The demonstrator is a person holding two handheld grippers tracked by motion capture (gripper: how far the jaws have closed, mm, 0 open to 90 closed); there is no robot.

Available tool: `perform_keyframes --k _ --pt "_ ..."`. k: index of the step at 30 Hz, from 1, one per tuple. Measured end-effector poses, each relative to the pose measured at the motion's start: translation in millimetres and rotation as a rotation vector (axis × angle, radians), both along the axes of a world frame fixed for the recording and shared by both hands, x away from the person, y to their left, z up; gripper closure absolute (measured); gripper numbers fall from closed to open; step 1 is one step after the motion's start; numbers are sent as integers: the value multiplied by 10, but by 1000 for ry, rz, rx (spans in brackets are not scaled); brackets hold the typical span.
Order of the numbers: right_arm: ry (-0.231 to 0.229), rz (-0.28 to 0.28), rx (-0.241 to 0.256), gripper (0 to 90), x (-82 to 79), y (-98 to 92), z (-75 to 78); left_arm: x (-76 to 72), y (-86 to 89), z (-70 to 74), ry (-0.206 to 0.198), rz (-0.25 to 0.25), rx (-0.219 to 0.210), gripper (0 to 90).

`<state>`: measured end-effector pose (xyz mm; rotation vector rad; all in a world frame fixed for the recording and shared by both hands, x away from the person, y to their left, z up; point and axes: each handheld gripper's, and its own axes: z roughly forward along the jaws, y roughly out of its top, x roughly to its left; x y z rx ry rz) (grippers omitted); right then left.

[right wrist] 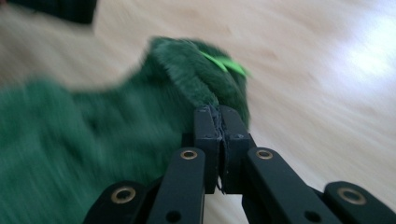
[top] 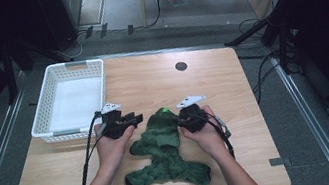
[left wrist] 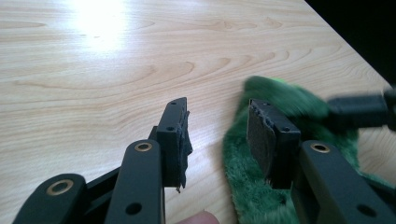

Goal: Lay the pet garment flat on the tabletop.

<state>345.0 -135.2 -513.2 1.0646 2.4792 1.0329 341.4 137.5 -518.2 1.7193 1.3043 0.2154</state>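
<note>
While dark green fuzzy fleece garment (top: 165, 148) lies mid-tabletop (top: 233, 91), long axis near-to-far, right hand-held gripper (right wrist: 219, 116) pinches far right edge; left hand-held gripper (left wrist: 219, 135) gapes wide beside left edge.

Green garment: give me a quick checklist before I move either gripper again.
1. Right gripper shut on the green garment's top edge: ok, fingers look closed at the fabric in the right gripper view.
2. Left gripper open: ok, clear gap between its fingers.
3. Fabric between the left fingers: not ok, one finger is over bare table, the other over the garment edge.
4. Basket ready to receive: ok, it looks empty.
5. Cables free of the garment: cannot tell.
</note>
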Motion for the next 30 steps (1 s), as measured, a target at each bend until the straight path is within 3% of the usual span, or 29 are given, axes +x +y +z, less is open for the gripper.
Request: perform_keyframes --k 2,3,8,11,15,17,22,23,25,28,29,30 --pt "0 7 -24 890 -15 -55 -36 55 -48 -8 26 -17 -13 593" --pt "-5 5 -71 890 -41 -143 -105 69 -79 -4 18 -21 -3 590" --pt "2 48 -76 888 -74 -232 -192 142 -319 1 8 -60 48 583" --pt "15 49 -54 888 -71 -264 -208 266 -468 -32 50 -103 53 572" --pt "49 51 -23 884 -41 -324 -211 386 -625 -118 126 -175 90 570" --pt "61 47 -10 879 -27 -358 -213 393 -695 -166 160 -221 138 558" --pt "121 40 21 776 -12 -414 -182 331 -795 -145 126 -227 232 555" --pt "127 31 37 726 -21 -421 -159 306 -820 -146 110 -234 258 588" --pt "106 21 123 631 -39 -450 -90 252 -863 -154 82 -258 290 711" --pt "91 -88 277 594 -25 -501 7 186 -883 -181 42 -273 303 833" --pt "98 -168 270 548 35 -465 0 177 -874 -189 37 -270 291 870" --pt "98 -168 270 548 35 -465 0 171 -859 -194 32 -266 281 870"
